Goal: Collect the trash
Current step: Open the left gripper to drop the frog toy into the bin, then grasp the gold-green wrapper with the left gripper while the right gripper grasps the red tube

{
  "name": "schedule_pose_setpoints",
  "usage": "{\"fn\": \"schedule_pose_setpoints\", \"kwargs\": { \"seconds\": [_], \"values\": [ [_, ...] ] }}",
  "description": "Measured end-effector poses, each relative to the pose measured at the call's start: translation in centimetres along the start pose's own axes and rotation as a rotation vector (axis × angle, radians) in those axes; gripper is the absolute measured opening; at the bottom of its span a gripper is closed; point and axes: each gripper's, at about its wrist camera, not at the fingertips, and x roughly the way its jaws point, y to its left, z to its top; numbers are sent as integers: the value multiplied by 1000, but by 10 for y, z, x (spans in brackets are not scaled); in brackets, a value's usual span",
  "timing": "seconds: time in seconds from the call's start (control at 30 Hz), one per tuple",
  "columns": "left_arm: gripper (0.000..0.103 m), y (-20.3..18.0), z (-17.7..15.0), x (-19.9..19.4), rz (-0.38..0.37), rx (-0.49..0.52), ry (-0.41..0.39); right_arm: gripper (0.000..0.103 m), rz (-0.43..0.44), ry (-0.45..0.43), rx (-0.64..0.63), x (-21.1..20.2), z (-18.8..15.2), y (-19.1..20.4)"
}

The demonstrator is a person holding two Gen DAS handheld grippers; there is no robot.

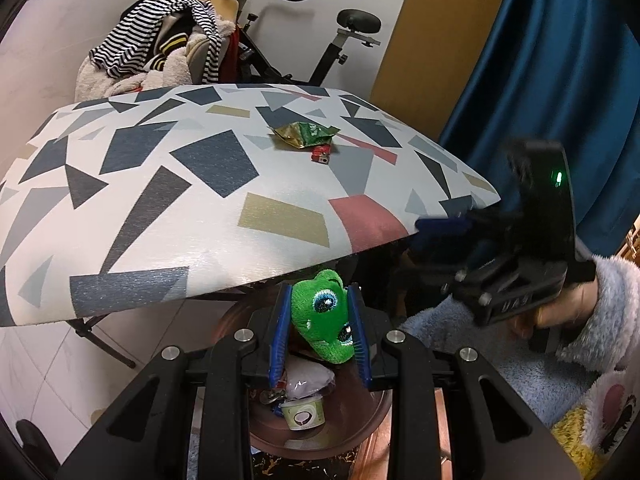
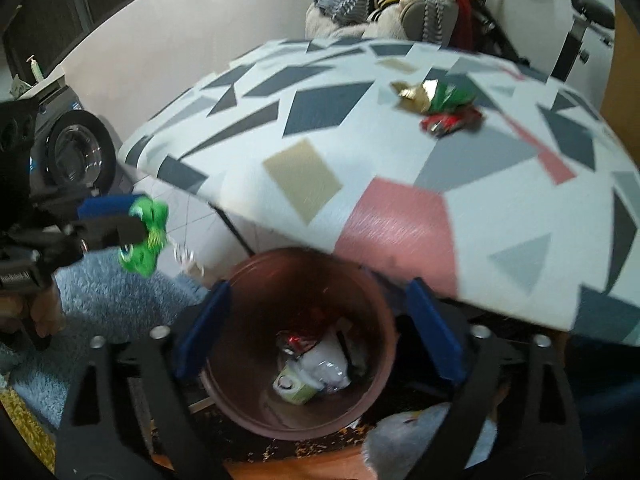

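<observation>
Above the brown bin, the left gripper clamps a green plush toy. The right gripper gapes wide, empty. Wrappers lie on the patterned table.

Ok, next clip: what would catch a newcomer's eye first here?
Probably the bright green plush toy clamped in the left gripper, held over the brown bin below the table edge. Next, the loud geometric-patterned tabletop, with a crumpled green-and-gold wrapper lying near its far side. The right gripper stands open above the bin.
</observation>
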Motion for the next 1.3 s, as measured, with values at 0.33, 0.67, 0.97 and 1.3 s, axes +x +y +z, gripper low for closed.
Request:
{"fn": "schedule_pose_setpoints", "kwargs": {
  "seconds": [0.33,0.67,0.97,1.3],
  "values": [
    [27,-14,1,23,-18,41,54,97,-62,-41,47,-21,20,-27],
    [57,-31,8,59,-77,101,129,97,-87,-43,91,-26,19,-45],
    [78,-27,29,47,1,96,32,97,-108,-33,118,-27,17,-52],
    [79,-7,53,24,87,102,-40,97,-111,-34,126,-27,23,-57]
  ]
}}
